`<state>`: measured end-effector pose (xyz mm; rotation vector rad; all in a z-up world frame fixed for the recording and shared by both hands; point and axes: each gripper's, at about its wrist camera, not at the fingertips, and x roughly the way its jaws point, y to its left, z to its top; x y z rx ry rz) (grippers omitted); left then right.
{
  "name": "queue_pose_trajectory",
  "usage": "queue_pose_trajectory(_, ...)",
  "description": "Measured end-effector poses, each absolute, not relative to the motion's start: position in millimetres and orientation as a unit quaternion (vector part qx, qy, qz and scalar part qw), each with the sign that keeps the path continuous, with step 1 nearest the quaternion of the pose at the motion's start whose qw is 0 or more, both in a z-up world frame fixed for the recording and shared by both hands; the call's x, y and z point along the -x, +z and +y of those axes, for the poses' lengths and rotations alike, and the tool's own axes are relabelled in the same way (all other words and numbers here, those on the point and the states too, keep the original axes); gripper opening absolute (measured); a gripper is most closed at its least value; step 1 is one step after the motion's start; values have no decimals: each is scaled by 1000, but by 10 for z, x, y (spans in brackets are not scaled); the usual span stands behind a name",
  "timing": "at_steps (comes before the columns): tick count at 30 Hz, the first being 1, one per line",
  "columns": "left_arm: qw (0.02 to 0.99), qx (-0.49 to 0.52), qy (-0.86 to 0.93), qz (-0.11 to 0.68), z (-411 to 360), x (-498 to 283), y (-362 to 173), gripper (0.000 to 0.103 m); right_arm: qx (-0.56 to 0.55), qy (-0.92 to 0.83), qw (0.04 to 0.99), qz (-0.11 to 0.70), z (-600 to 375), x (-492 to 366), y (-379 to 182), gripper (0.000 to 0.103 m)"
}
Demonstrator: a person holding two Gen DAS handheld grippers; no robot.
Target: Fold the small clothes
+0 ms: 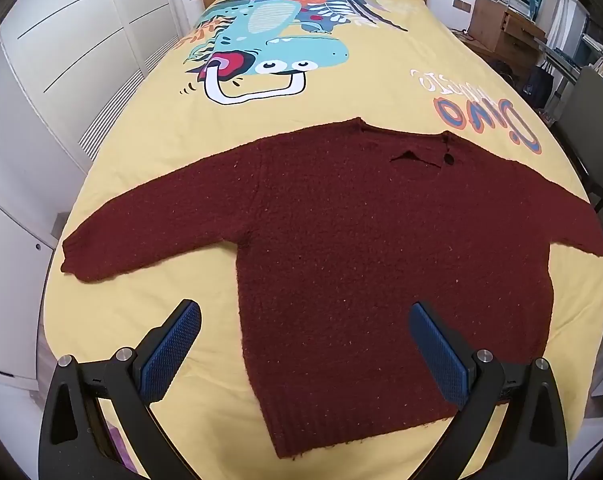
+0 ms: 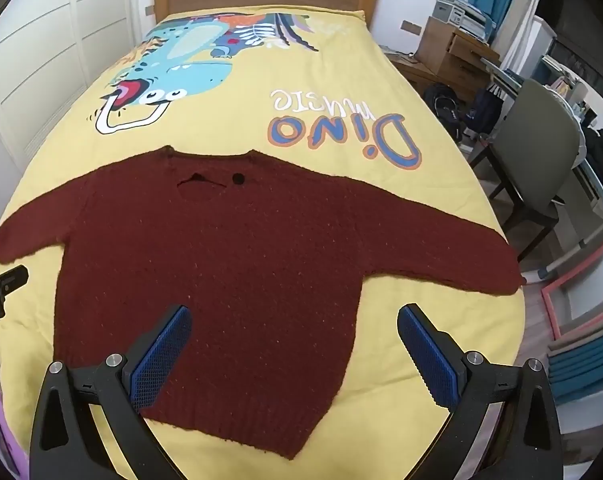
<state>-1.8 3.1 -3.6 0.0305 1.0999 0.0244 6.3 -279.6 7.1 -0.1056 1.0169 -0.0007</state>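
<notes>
Sweater point(image 1: 353, 248) lay flat on the bed point(image 1: 381, 92), sleeves spread, hem nearest: laid out ready for folding. Left gripper point(image 1: 305, 340) and right gripper point(image 2: 295, 340) hovered wide and empty above the hem, probably positioned for a first grasp.

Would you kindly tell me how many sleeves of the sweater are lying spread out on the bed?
2. One sleeve stretches toward the bed's left edge; the other sleeve reaches the right edge. Neither is folded or hidden.
</notes>
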Motion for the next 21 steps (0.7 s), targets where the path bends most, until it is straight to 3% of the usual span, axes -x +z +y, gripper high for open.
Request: queue_pose_trajectory(21, 852, -19, 15, 523, 11, 23, -52, 102, 62, -4, 869, 492, -2799, -45, 16, 102)
